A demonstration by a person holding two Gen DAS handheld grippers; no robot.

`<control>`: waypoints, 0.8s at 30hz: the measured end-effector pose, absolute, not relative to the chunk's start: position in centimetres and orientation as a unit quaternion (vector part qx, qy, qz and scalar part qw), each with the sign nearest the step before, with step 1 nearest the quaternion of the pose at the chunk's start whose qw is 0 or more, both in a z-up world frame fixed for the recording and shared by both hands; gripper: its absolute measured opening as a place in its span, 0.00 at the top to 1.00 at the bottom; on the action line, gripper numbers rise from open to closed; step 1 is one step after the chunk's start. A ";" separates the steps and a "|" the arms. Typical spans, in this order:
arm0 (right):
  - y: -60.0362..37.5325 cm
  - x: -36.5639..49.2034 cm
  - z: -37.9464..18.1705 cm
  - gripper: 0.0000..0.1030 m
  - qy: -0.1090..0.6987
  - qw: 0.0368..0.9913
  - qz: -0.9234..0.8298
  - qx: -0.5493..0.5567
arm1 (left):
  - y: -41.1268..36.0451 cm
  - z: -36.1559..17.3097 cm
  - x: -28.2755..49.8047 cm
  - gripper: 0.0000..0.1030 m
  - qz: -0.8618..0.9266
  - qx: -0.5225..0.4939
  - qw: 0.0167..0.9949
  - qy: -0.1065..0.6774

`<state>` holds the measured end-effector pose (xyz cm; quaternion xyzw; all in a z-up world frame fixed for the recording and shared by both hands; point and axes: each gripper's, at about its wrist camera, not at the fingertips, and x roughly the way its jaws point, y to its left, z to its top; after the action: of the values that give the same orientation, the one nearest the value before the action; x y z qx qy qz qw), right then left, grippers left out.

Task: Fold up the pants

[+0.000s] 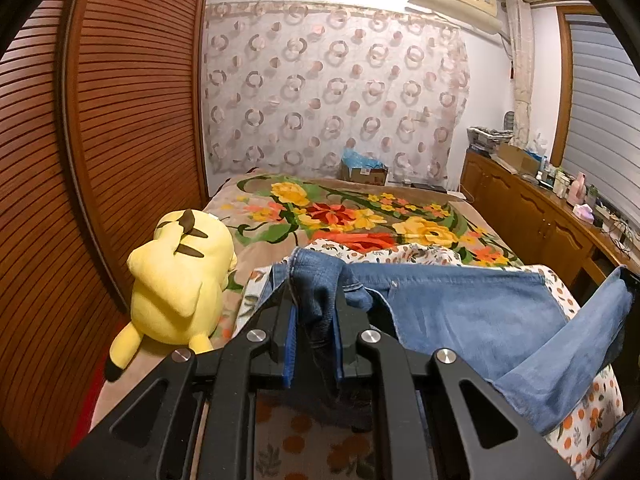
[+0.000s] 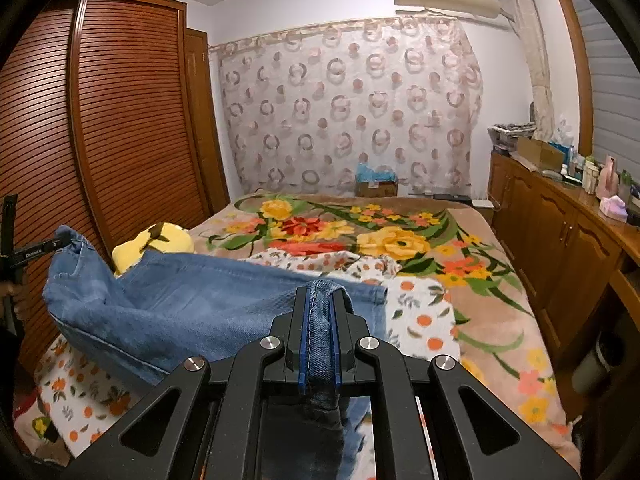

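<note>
Blue denim pants (image 1: 472, 312) hang stretched between my two grippers above the bed. My left gripper (image 1: 314, 304) is shut on a bunched edge of the pants, with fabric hanging down between its pads. My right gripper (image 2: 319, 312) is shut on another edge of the pants (image 2: 192, 308), which span leftward from it. The far right of the left wrist view shows the right gripper's tip (image 1: 628, 280) holding the cloth. The far left of the right wrist view shows the left gripper's tip (image 2: 44, 249) on the cloth.
Under the pants lies a white cloth with orange print (image 2: 420, 312) on a floral blanket (image 2: 400, 240) covering the bed. A yellow plush toy (image 1: 180, 284) sits at the bed's left edge by a slatted wooden wardrobe (image 1: 120, 120). A wooden cabinet (image 2: 560, 248) with clutter runs along the right.
</note>
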<state>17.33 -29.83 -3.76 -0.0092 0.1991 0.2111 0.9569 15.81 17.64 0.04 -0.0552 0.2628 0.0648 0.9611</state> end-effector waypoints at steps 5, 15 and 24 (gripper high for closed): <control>-29.3 20.3 -3.5 0.92 0.201 0.958 0.206 -0.010 | 17.7 0.1 18.9 0.85 0.067 -0.050 0.959 0.270; -27.4 25.5 -4.8 0.92 0.222 0.957 0.181 -0.039 | 18.4 -1.2 25.6 0.85 0.074 -0.044 0.952 0.295; -24.4 31.1 -5.9 0.92 0.260 0.950 0.164 -0.056 | 19.0 -4.2 30.7 0.85 0.081 -0.042 0.939 0.331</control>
<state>31.10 -24.45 -5.92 -0.0557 0.2600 0.1640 0.9500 30.72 19.02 -4.17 -0.0423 0.3309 0.0814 0.9392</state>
